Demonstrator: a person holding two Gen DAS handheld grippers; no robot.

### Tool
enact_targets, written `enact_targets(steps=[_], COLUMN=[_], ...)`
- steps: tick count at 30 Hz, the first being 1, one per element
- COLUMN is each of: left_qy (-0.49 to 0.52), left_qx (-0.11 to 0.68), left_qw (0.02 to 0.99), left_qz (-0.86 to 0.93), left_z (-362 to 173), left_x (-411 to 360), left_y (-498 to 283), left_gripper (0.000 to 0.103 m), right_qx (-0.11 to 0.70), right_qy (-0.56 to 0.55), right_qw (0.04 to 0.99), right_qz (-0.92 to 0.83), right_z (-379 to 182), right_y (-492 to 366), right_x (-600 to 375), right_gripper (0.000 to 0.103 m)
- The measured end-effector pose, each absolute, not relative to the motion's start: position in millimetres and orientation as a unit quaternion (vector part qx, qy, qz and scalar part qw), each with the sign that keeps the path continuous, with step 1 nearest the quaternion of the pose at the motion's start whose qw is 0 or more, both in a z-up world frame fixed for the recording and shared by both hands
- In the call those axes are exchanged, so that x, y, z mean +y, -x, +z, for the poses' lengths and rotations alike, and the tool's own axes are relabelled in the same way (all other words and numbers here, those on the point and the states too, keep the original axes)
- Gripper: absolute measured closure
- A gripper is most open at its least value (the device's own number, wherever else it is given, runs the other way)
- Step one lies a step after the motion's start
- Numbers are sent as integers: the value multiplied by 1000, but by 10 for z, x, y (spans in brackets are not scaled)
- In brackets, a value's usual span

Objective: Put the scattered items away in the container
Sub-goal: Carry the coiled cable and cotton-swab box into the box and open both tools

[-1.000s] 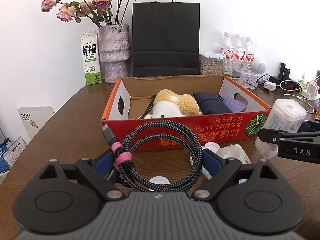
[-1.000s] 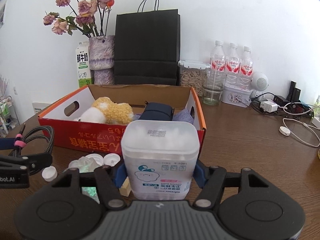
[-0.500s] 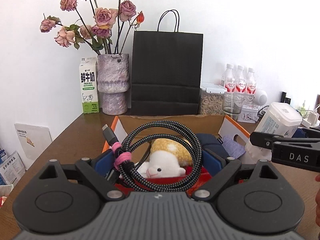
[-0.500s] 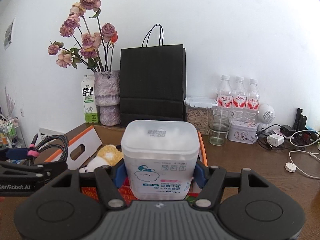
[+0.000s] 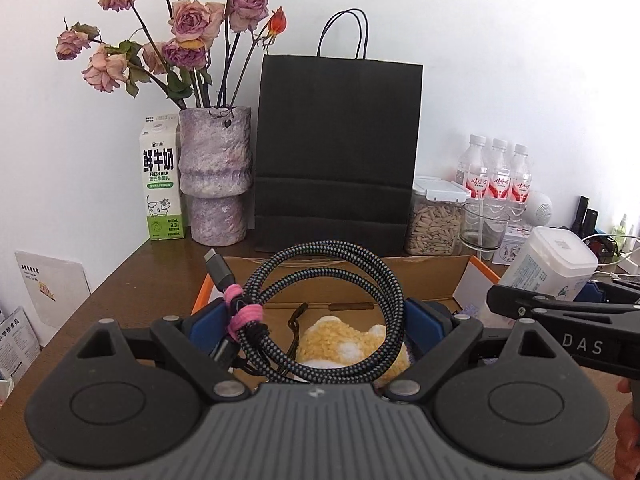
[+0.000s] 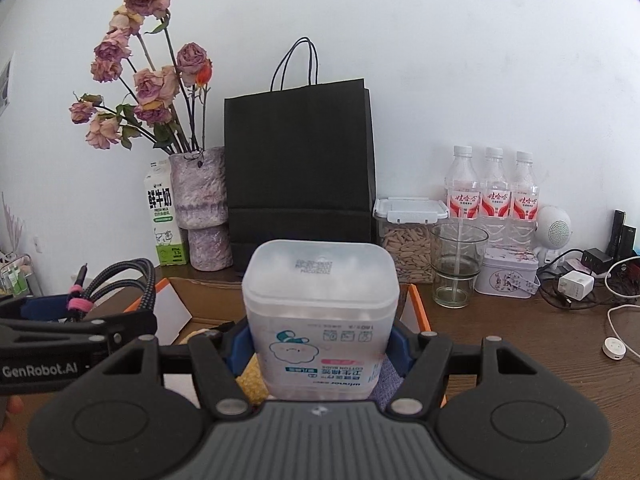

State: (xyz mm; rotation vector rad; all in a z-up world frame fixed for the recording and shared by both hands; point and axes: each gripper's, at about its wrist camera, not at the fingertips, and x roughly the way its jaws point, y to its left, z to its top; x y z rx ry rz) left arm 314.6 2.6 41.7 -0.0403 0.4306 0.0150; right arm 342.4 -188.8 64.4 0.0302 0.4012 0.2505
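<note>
My left gripper (image 5: 320,320) is shut on a coiled braided cable (image 5: 380,276) with a pink tie. It holds the coil above the open cardboard box (image 5: 424,270), over a yellow and white plush toy (image 5: 340,332). My right gripper (image 6: 318,342) is shut on a white cotton-swab tub (image 6: 320,312) and holds it above the right part of the box (image 6: 418,304). The tub also shows in the left wrist view (image 5: 548,264), and the cable in the right wrist view (image 6: 120,276). The box front and the table before it are hidden.
Behind the box stand a black paper bag (image 5: 338,152), a vase of dried roses (image 5: 214,176), a milk carton (image 5: 162,184), a seed jar (image 6: 408,240), a glass (image 6: 456,264), three water bottles (image 6: 494,188) and a tin (image 6: 506,276). Chargers and cables (image 6: 576,284) lie at the right.
Both grippers have risen and moved forward over the box with their loads. The box front and the caps on the table have dropped out of view.
</note>
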Motion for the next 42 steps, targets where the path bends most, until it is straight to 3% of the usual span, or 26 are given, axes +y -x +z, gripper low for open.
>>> enact_targets(steps=[18, 22, 26, 42], left_qy=[-1, 3, -3, 4], left_qx=[270, 257, 233, 217], left_qw=[963, 965, 971, 975], left_qz=[29, 44, 53, 45], left_z=[85, 110, 178, 286], left_x=[64, 103, 101, 66], left_y=[-3656, -3631, -3561, -3428], left_gripper=[8, 0, 0, 0], right_qx=[292, 288, 287, 241], right_qy=[16, 18, -1, 28], right_qw=[944, 947, 947, 960], right_qz=[152, 140, 146, 140], right_z=[331, 351, 384, 594], right_y=[-3981, -4014, -4008, -3752], right_x=[-1703, -1737, -1802, -1772], right_gripper=[38, 14, 6, 4])
